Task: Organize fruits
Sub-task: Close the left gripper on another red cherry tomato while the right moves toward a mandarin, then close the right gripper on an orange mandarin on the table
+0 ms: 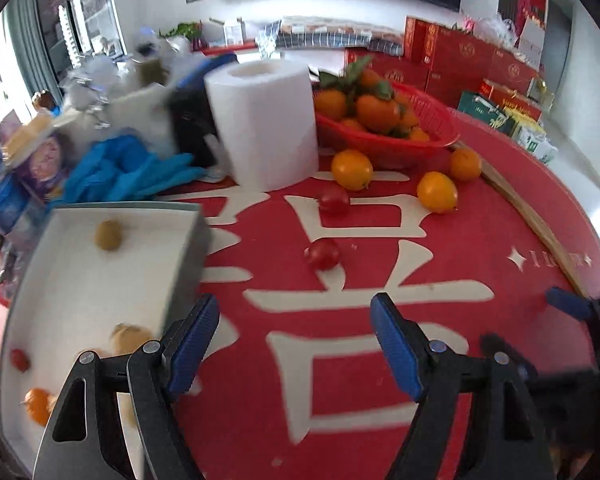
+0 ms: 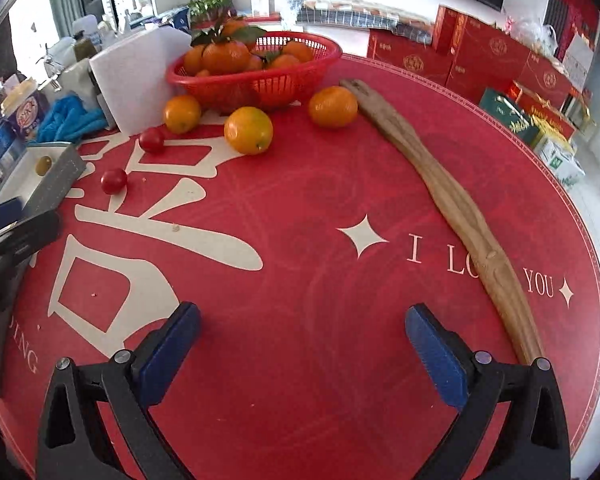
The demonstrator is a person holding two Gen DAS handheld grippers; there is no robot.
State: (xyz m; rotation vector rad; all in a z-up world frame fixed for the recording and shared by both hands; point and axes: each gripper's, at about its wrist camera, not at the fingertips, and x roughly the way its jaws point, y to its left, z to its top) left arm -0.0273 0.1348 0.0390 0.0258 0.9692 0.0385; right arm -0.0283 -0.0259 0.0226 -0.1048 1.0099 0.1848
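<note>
Jaws of both the left gripper [image 1: 296,344] and right gripper [image 2: 302,352] stand wide, empty. Two cherry tomatoes [image 2: 114,181] lie mid-desk beside the white tray [image 1: 80,280]; likely soft, smooth: grip lightly across the middle.

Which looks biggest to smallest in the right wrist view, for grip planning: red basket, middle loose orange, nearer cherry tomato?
1. red basket
2. middle loose orange
3. nearer cherry tomato
The basket lies farthest from the camera yet looks largest, so the order seems safe.
</note>
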